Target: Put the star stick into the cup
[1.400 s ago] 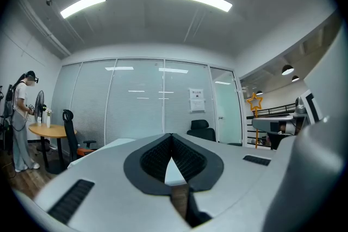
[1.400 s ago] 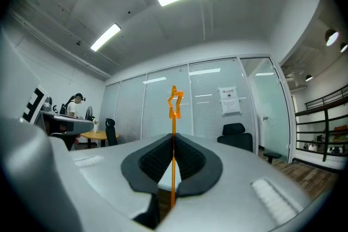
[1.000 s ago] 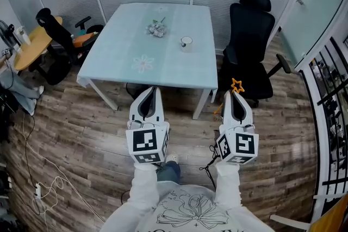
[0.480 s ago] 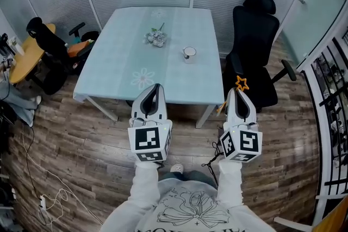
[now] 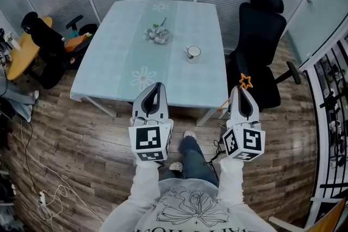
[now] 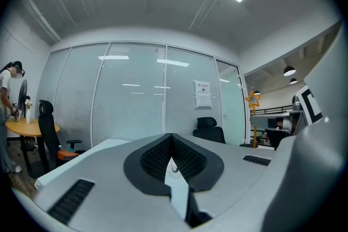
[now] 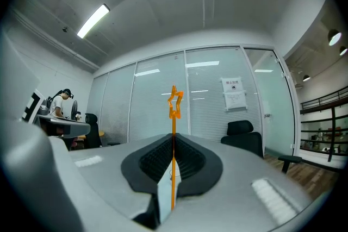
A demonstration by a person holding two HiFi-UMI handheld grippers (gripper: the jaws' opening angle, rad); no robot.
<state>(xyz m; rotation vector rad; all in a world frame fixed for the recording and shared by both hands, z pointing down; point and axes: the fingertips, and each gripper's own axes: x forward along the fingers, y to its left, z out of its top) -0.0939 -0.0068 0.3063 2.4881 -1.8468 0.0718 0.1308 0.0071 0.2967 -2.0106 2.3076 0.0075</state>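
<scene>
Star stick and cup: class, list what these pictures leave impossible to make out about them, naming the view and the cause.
1. Star stick, head view: the right tongs cover most of its shaft; only the star and an orange end show.
2. Cup, head view: too small to tell its contents.
3. Small cluster on the table, head view: too small to identify.

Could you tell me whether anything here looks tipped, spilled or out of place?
Nothing stands out: the cup stands upright on the table, and the star stick is clamped straight in the right hand-held gripper.
</scene>
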